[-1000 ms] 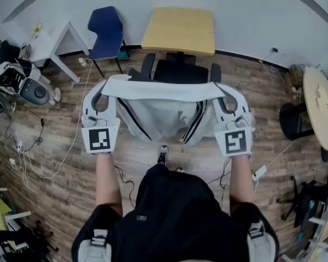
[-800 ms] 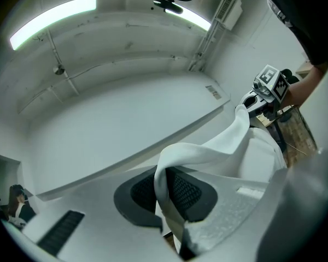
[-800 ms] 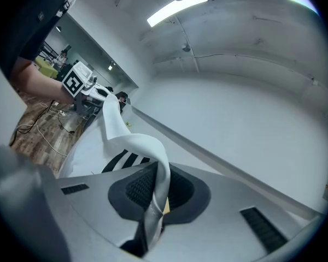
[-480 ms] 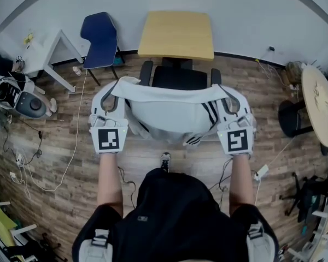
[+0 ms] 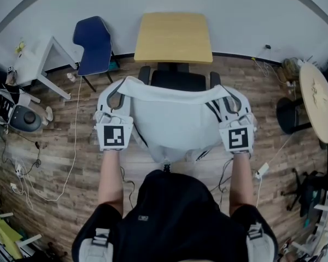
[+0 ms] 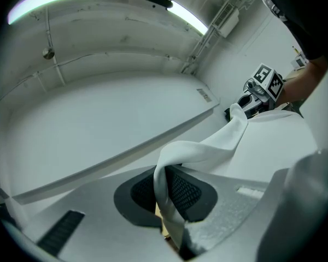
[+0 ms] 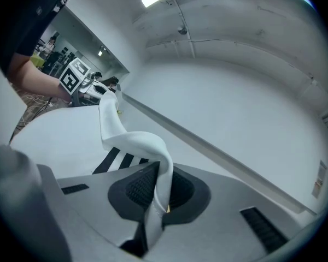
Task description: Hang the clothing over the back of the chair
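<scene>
Clothing: white garment with black side stripes, stretched by its top band across the centre of the frame, the rest hanging free below.
Left gripper: pinching the band's left end; in my left gripper view the white cloth is clamped between the jaws.
Right gripper: pressed onto the band's right end in the same way.
Chair: black office chair with armrests, just above the band, below a pale wooden table.
Done: garment lifted, spread wide, brought up to the backrest.
Left: I judge it must still pass over the back and be let go; whether it touches yet I cannot tell.
Change: a second ago more of the chair showed beyond the band; both grippers have carried it closer.
</scene>
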### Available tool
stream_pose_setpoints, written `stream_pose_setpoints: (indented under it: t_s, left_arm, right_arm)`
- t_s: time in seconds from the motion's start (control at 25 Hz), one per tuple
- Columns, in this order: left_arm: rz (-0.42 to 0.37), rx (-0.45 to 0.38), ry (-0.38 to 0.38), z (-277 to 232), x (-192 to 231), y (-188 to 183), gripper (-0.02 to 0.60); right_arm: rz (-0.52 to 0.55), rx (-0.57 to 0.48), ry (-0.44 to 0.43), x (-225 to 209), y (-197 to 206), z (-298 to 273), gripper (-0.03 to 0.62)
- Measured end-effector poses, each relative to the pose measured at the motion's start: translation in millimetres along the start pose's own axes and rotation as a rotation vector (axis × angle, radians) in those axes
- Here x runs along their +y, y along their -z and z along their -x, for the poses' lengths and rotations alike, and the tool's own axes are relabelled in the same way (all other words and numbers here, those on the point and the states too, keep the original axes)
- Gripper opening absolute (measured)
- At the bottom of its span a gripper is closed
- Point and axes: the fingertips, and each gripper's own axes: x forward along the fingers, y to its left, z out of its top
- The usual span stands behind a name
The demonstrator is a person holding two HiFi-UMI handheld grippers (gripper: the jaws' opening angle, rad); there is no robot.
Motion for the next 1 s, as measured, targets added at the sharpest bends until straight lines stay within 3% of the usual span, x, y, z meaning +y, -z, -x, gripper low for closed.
stream_pose_setpoints:
  t_s: [0.52, 1.0]
  left_arm:
    - [0.015, -0.004, 0.068, -62.6, 10.9, 26.4, 0.017]
    - [-0.006, 0.032, 0.105, -104.2, 15.5, 55.2, 0.017]
  right_arm:
    - [0.001, 0.049, 0.022, -16.9, 17.7, -53.9, 0.005]
    - [-0.012, 0.083, -0.012, -19.8, 38.6, -97.9, 0.005]
